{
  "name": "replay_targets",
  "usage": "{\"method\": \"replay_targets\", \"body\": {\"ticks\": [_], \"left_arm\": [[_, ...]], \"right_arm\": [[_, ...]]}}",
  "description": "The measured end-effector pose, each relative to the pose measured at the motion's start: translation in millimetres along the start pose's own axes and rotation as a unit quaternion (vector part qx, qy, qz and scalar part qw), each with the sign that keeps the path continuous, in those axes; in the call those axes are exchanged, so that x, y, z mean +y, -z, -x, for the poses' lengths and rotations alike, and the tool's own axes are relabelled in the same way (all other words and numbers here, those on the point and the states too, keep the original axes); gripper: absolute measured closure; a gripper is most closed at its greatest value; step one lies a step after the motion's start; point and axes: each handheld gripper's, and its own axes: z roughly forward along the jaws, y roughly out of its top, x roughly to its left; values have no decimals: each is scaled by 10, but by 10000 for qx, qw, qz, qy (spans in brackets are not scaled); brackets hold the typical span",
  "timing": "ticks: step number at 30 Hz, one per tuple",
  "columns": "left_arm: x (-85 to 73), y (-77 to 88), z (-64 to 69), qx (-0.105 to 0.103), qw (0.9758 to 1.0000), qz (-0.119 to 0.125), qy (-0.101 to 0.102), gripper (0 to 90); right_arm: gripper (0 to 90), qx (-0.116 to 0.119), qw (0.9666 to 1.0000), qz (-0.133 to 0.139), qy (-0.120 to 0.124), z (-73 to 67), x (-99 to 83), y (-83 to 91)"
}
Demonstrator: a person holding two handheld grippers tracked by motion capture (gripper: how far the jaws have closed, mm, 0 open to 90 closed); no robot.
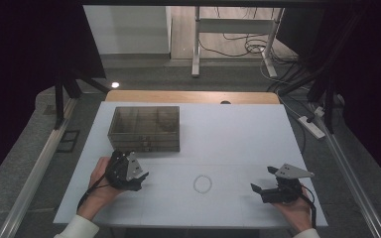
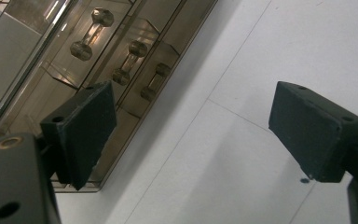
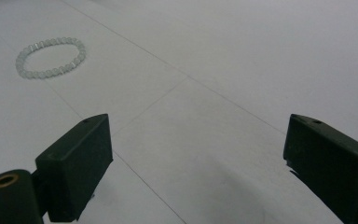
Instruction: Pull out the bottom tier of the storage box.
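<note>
Right gripper (image 3: 198,154) (agape), bracelet (image 3: 50,58) flat.

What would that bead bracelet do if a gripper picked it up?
The bracelet is a ring of small pale beads, so it would probably sag limp. It looks light. The round, glossy beads might slip from the flat pads.

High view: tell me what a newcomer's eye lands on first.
A smoky clear drawer box stands at the far left of the white table. A small bead bracelet lies near the front edge, between the open left gripper and the open right gripper, touched by neither.
</note>
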Motion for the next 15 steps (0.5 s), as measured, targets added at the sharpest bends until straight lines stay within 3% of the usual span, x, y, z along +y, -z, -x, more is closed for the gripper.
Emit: {"method": "replay_targets", "body": {"ticks": [15], "left_arm": [[36, -99, 7, 122, 9998, -89, -139, 166]], "right_arm": [[80, -13, 10000, -18, -5, -2, -2, -9]]}}
